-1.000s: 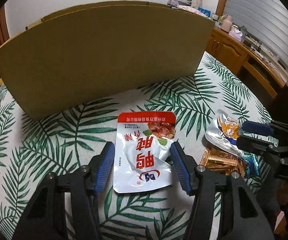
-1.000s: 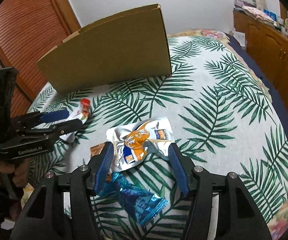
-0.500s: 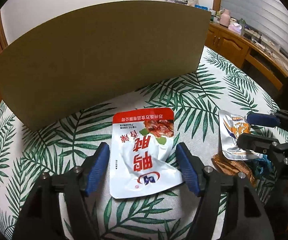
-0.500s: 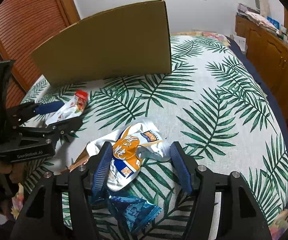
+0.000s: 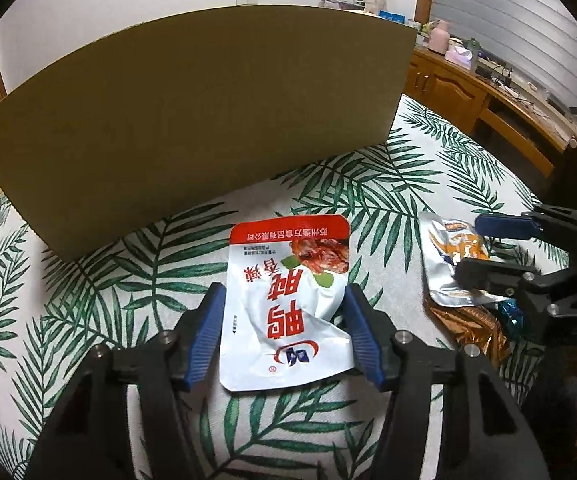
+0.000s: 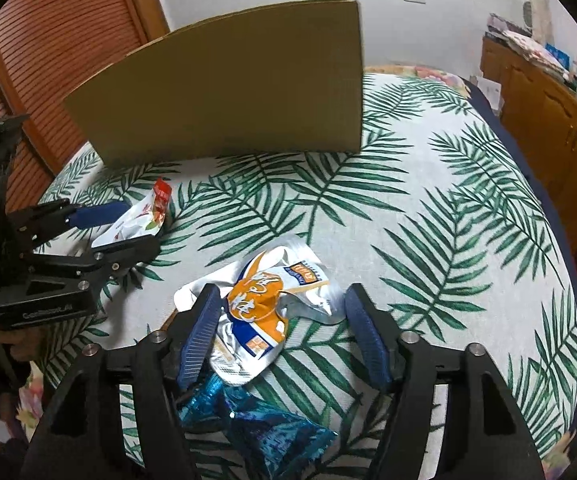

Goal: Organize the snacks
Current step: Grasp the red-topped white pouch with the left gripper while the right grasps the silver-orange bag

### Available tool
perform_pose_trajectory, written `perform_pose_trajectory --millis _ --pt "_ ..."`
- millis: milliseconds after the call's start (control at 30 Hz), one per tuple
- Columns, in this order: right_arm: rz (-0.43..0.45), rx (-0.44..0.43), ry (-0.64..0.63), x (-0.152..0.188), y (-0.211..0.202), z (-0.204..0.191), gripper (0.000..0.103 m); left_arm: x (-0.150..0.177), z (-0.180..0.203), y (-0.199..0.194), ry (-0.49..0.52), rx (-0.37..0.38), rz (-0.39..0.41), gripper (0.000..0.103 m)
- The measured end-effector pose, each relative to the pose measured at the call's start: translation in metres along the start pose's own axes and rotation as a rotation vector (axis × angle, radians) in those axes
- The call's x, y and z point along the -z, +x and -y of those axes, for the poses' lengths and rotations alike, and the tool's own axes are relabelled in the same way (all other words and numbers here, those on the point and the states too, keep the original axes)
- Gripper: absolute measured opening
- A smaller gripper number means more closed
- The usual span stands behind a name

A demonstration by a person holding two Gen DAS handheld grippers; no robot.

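My left gripper (image 5: 282,330) points down at the surface (image 5: 388,200), which wears a cloth printed with green palm leaves, and its blue fingers (image 5: 204,340) stand on either side of a white snack pouch with a red top band (image 5: 284,300). These fingers have just been closing; the left pad lies right at the pouch's edge and the right pad touches its crumpled side, but I cannot tell whether they truly press it. The pouch lies flat on the cloth, its red band toward the big cardboard box (image 5: 192,120) that stands across the back of the surface. My right gripper (image 6: 280,332) has its fingers (image 6: 364,340) spread, and they have just been opening; between them sits a crumpled silver and orange packet (image 6: 260,312), close against the left pad and clear of the right one, so it is not gripped. Under and in front of that packet lies a shiny blue wrapper (image 6: 264,428), and in the left wrist view a golden wrapper (image 5: 472,328) shows beside it. Each gripper appears at the edge of the other's view, both low over the cloth.
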State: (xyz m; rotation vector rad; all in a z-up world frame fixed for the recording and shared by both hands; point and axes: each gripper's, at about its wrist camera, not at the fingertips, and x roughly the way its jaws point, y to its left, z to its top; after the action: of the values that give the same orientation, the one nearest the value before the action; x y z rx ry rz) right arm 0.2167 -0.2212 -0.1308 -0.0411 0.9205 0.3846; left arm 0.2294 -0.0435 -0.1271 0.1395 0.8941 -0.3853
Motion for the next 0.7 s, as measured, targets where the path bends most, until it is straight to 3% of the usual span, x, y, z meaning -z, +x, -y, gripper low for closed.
perform_pose_trajectory --millis 200,300,600,667,700 --pt "-0.033 0.051 -0.125 -0.007 0.012 -0.020 0.070 0.001 -0.003 -0.003 -0.007 0.002 0.001 0.060" --pt "-0.039 0.041 -0.120 -0.010 0.015 -0.020 0.070 0.001 0.002 -0.002 0.021 -0.018 -0.003 0.062" --pt "-0.029 0.022 -0.124 -0.013 0.015 -0.019 0.056 0.001 -0.004 -0.008 -0.009 0.019 0.007 0.055" --pt "-0.024 -0.003 -0.122 -0.014 0.014 -0.019 0.043 0.003 -0.008 -0.010 -0.023 0.024 0.013 0.054" --pt "-0.021 -0.013 -0.116 -0.015 0.013 -0.020 0.042 0.005 -0.009 -0.012 -0.029 0.029 0.015 0.054"
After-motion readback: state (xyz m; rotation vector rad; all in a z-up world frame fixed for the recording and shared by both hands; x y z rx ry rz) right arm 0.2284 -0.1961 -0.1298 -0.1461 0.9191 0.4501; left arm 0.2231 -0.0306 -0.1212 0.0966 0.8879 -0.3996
